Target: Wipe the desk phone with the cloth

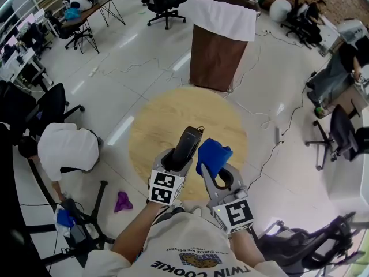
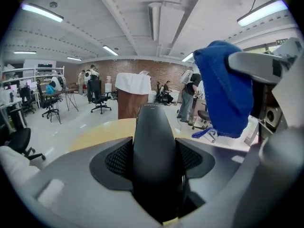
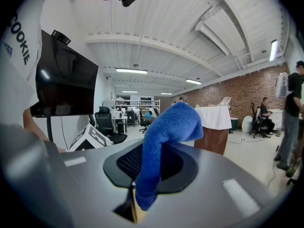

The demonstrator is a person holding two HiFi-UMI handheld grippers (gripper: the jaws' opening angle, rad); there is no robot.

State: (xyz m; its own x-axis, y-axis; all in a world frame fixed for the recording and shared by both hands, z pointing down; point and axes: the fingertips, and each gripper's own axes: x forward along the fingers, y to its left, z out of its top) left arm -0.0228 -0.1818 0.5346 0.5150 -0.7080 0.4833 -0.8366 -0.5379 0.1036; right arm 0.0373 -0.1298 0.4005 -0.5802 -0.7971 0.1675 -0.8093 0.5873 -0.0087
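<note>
- The phone handset (image 1: 188, 145) is up in the air above the round wooden surface (image 1: 151, 123), not resting on it. Its long axis runs away from the person, and the free end juts forward out of the jaws.
- The left hand-held gripper (image 1: 177, 157) is clamped wide across the handset's nearer half, with a meshed pad pressed on each flank.
- The blue cloth (image 1: 213, 156) hangs just to the right of the handset, about level with its middle. From here I cannot tell whether the two touch.
- The right hand-held gripper (image 1: 222, 176) is pinched on the cloth, jaws close together, and a bunch of it rises above the pads.
- As I judge it, the wipe needs only a short sideways move: the right-hand cloth goes left onto the handset, then strokes along its length while the left holds steady.
</note>
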